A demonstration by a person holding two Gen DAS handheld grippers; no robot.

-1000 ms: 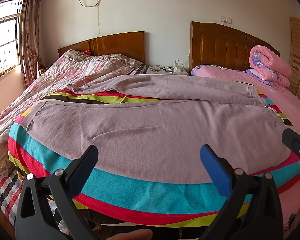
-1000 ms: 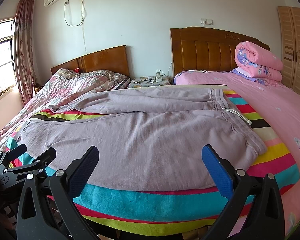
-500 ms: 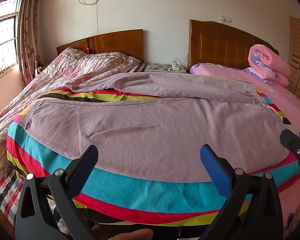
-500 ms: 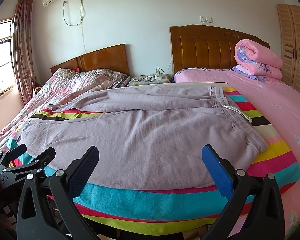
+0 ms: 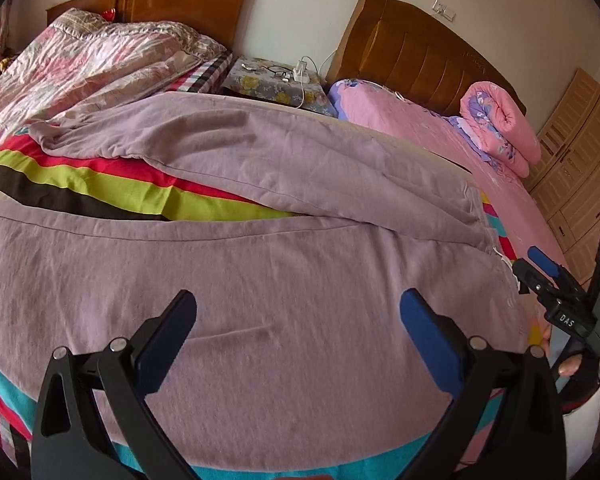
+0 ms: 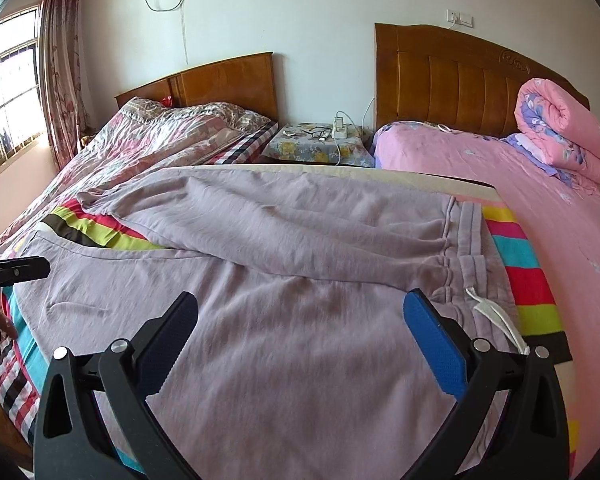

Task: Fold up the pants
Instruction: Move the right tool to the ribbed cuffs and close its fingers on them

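Lilac pants point(image 5: 300, 320) now loom closer beneath both grippers, left gripper point(image 5: 296, 328) and right gripper point(image 6: 300, 328), fingers wide, empty; the waistband at three o'clock looks next.

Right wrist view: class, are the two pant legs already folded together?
No, the pants lie spread, striped blanket showing between the legs.

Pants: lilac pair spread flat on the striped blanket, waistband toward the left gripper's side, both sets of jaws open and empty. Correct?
Not quite. The pants have their waistband and white drawstring on the right gripper's side, as the right wrist view shows. The rest holds: spread on the striped blanket, jaws of both, including the left gripper, open and empty.
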